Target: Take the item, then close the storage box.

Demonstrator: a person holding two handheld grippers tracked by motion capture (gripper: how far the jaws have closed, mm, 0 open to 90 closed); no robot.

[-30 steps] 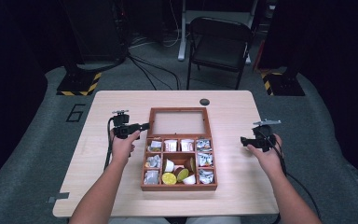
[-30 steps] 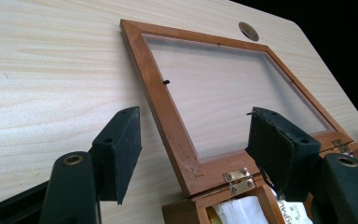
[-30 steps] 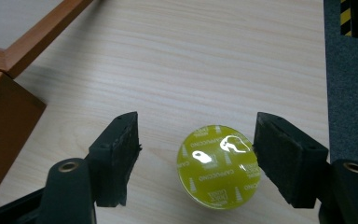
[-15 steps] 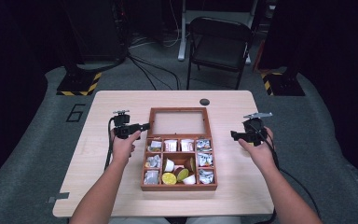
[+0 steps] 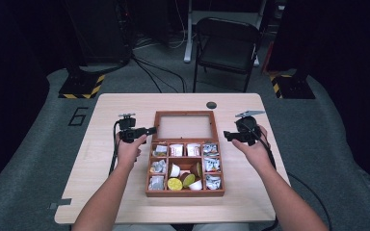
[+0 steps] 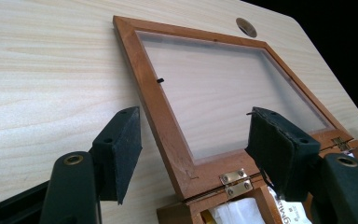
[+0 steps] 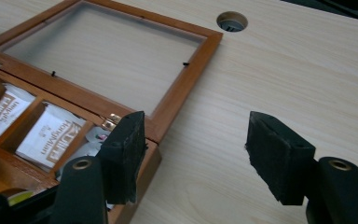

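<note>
While both grippers (image 5: pixel 150 130) (image 5: pixel 228 135) flank the lid (image 5: pixel 185 126) — jaws apart — nothing is held.

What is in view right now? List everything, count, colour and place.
wooden box: one, brown, table centre, open
lid: one, brown frame with clear pane, flat behind the box
packets and cups: several, white, silver, yellow-green, in compartments
table: one, light wood
grommet hole: one, dark, far edge
folding chair: one, black, beyond table
left gripper: black, open, at lid's left edge
right gripper: black, open, jaws just closing, nothing between them
</note>
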